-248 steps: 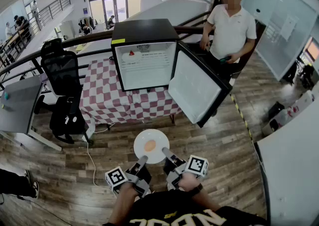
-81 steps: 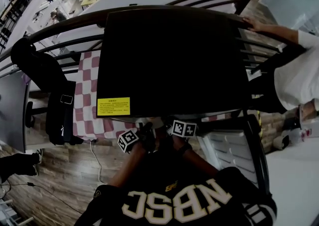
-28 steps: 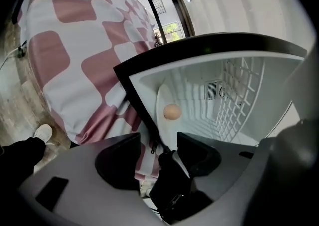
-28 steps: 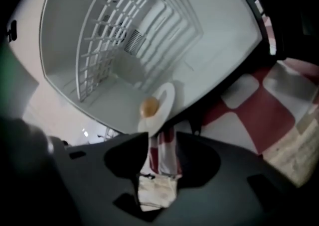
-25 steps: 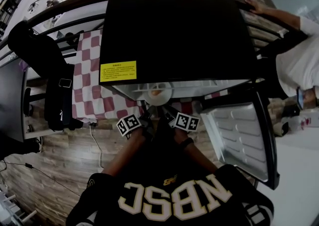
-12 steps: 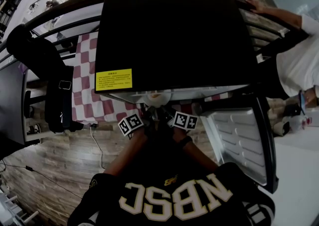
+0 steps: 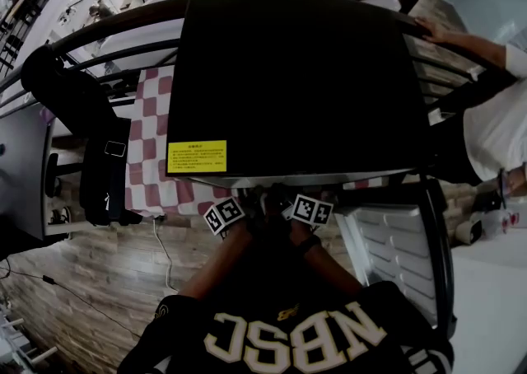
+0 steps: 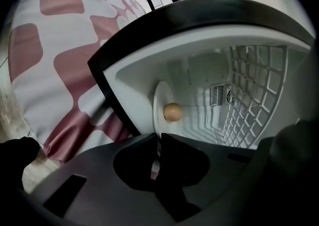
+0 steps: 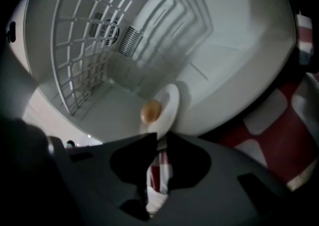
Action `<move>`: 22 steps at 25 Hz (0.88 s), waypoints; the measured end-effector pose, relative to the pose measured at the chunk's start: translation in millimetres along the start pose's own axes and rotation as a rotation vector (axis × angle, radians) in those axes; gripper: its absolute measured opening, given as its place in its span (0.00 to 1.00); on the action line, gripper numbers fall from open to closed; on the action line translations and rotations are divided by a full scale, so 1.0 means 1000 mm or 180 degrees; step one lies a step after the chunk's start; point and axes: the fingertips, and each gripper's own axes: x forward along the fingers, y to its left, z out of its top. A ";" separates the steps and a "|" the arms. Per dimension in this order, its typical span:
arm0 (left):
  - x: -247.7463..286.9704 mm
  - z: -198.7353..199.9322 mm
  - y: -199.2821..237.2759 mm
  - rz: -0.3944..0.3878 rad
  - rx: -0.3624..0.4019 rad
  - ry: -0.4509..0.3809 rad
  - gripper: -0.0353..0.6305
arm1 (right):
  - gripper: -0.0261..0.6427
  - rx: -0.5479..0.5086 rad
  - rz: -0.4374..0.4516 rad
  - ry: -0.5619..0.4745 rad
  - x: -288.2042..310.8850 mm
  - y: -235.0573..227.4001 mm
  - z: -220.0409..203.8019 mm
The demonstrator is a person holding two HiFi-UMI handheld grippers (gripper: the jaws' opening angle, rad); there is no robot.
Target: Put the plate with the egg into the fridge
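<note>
- Black jaws of the left gripper point(image 8: 158, 138) are closing on the near rim of a white plate point(image 8: 157, 95). Only a thin slit is left between them, and the rim is caught in it.
- Beside it, the right gripper point(image 9: 160, 138) is clamped on the same near rim. Its jaws stand slightly wider, and red-and-white cloth shows through the gap behind the rim.
- On the plate, near its middle, sits a brown egg point(image 8: 172, 112).
- The plate is just inside the open front of a small fridge point(image 7: 296, 84), low in the white compartment and beneath a white wire shelf point(image 8: 254, 85). Whether it rests on the fridge floor I cannot tell.
- A slotted vent point(image 8: 221, 94) sits in the fridge's back wall.
- The fridge has a black top and stands on a surface covered with a red-and-white checked cloth point(image 7: 152, 117). Its door point(image 7: 387, 253) hangs open to the right.
- In the head view the black top hides the plate and both sets of jaws.
- A person in a white shirt point(image 7: 494, 129) stands to the right of the fridge.
</note>
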 end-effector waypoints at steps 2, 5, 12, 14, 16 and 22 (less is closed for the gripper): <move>0.003 0.004 -0.003 -0.0004 -0.0006 -0.0043 0.12 | 0.15 -0.0029 -0.0004 -0.0020 0.003 0.001 0.006; 0.008 0.009 -0.006 -0.0023 -0.0029 -0.0104 0.12 | 0.15 -0.0074 -0.0018 -0.0034 0.007 0.002 0.013; 0.021 0.020 -0.010 -0.0095 -0.0033 -0.0192 0.12 | 0.15 -0.0251 -0.0098 -0.0027 0.018 0.002 0.031; 0.022 0.021 -0.012 -0.0104 0.0005 -0.0194 0.12 | 0.16 -0.0317 -0.0121 -0.0015 0.019 0.002 0.033; 0.024 0.022 -0.014 -0.0126 0.0013 -0.0191 0.12 | 0.16 -0.0435 -0.0130 -0.0013 0.020 0.004 0.035; 0.018 0.018 -0.021 -0.0327 0.0133 -0.0133 0.16 | 0.19 -0.0789 -0.0290 0.0016 0.018 0.005 0.035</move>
